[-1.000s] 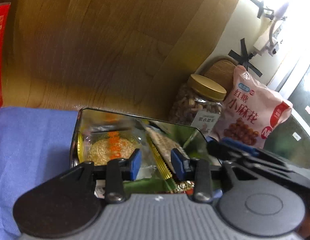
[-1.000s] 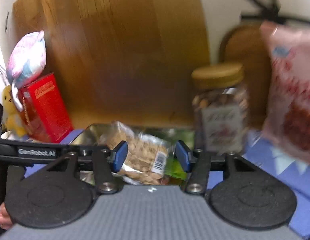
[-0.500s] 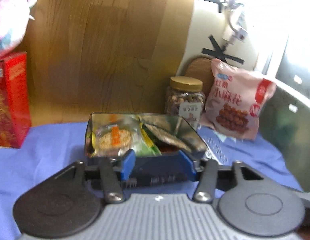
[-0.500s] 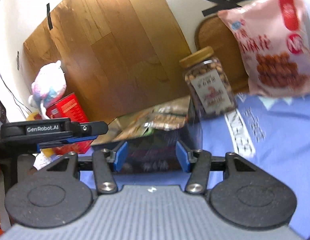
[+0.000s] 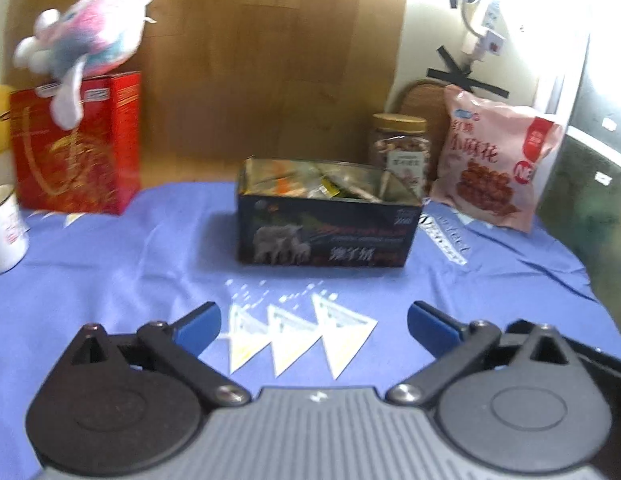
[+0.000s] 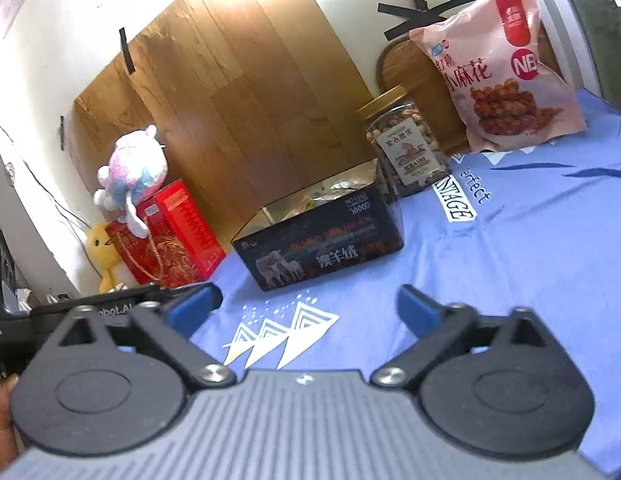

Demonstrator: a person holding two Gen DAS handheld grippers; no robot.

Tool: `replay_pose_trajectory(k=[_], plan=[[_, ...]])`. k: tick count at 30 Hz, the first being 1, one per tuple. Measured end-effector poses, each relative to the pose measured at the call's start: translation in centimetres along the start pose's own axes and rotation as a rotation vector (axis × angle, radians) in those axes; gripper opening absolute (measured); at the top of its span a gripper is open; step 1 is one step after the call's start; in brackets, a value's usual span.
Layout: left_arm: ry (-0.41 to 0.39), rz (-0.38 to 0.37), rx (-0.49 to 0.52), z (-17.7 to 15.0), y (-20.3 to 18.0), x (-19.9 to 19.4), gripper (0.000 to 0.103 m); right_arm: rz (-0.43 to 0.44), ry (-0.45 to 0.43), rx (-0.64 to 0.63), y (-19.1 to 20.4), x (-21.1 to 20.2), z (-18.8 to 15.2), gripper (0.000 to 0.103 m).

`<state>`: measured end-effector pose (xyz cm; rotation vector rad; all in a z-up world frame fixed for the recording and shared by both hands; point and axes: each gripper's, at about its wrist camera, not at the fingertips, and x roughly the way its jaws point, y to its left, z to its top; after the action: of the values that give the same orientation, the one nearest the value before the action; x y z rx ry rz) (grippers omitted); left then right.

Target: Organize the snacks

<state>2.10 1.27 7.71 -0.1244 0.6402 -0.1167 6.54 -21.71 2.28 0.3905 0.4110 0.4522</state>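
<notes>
Blue cloth [image 5: 110,280] bears one tin [image 5: 328,236], one jar [image 5: 399,148], one bag [image 5: 490,168].

My left gripper [image 5: 313,326] points somewhat downward, its jaws opening wide with nothing between the blue pads [image 5: 198,326]. My right gripper [image 6: 308,312] sits rolled to one side, jaws likewise opening, nothing between them. At the right view's left edge, part of a hand [image 6: 0,412] shows beside the gripper body.
</notes>
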Motion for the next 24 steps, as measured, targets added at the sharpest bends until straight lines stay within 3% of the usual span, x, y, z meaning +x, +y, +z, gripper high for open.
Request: replay_pose_trajectory(k=[3,15,24], plan=[[0.014,0.052,0.005,-0.5,-0.1,-0.6,0.103,-0.004,0.032,-0.006,0.3,-0.5,-0.4,0.103],[-0.049,0.276,0.117,-1.9,-1.5,-3.1,0.103,0.016,0.005,-0.003,1.5,-3.0,-2.0,0.103],[-0.058,0.297,0.148,-2.6,-2.3,-3.4,0.103,0.044,-0.016,-0.018,2.1,-4.1,-2.1,0.103]])
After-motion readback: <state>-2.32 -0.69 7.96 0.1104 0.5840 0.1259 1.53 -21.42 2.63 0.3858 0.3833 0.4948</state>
